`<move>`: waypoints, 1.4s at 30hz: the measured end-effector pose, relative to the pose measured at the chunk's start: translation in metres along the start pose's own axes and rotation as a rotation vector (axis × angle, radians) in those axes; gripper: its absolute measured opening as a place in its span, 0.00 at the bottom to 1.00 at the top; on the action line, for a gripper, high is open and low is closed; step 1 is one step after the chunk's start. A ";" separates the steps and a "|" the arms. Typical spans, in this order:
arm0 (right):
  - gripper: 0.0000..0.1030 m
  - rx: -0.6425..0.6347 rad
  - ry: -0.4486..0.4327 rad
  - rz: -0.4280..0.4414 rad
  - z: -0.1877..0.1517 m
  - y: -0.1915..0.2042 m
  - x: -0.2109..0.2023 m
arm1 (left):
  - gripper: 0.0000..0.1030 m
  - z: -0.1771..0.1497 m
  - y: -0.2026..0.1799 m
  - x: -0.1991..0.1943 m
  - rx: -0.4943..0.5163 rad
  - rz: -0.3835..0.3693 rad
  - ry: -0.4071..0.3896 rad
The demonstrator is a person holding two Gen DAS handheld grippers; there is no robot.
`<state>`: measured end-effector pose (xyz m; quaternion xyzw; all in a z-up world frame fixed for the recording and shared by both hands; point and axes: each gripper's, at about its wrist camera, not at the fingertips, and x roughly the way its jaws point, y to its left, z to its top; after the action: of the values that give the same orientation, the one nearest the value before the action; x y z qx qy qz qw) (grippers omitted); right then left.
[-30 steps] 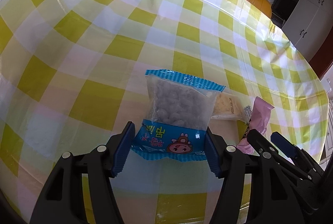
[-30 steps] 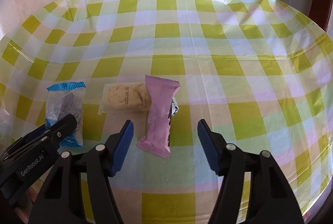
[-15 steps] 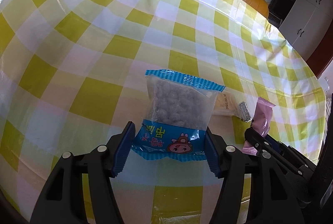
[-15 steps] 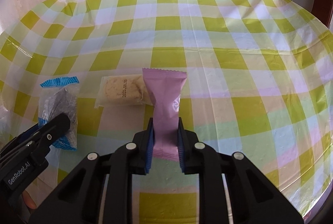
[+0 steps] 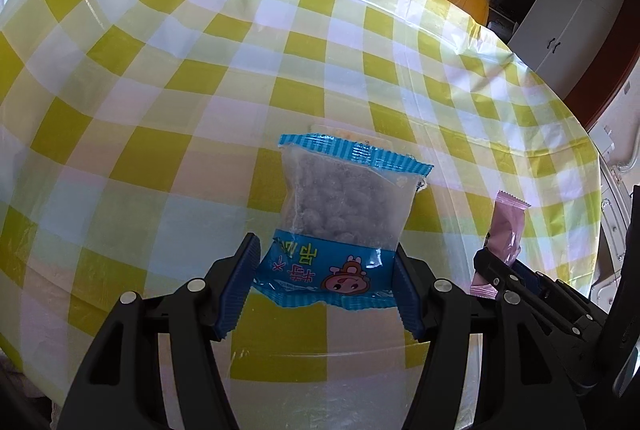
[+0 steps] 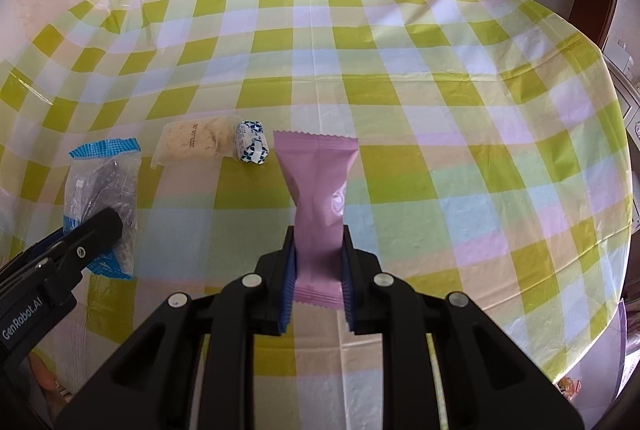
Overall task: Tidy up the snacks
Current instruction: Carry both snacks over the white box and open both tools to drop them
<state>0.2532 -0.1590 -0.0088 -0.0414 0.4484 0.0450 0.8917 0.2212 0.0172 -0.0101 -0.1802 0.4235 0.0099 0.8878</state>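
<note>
Four snacks (image 6: 251,148) — two gripped, two loose

Cream-filled clear packet (image 5: 340,132): mostly hidden behind blue bag (image 5: 344,214).
Blue bag's print: too small to read.
Surface (image 6: 440,150): near edge cut off.

Four snacks in all: one blue-edged clear bag of puffed pieces (image 5: 344,214), one pink wrapped bar (image 6: 318,190), one pale cake in clear wrap (image 6: 192,144), and one small blue-and-white packet (image 6: 251,147), possibly a candy.
</note>
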 end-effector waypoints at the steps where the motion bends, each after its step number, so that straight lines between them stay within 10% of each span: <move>1: 0.19 0.003 0.000 -0.003 -0.002 -0.003 -0.003 | 0.58 -0.002 -0.004 -0.002 0.006 -0.004 0.001; 42: 0.19 0.205 -0.001 -0.138 -0.091 -0.175 -0.094 | 0.58 -0.093 -0.159 -0.036 0.259 -0.227 0.144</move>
<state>0.1454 -0.3474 0.0180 0.0191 0.4462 -0.0626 0.8925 0.1556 -0.1571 0.0127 -0.1111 0.4607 -0.1580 0.8663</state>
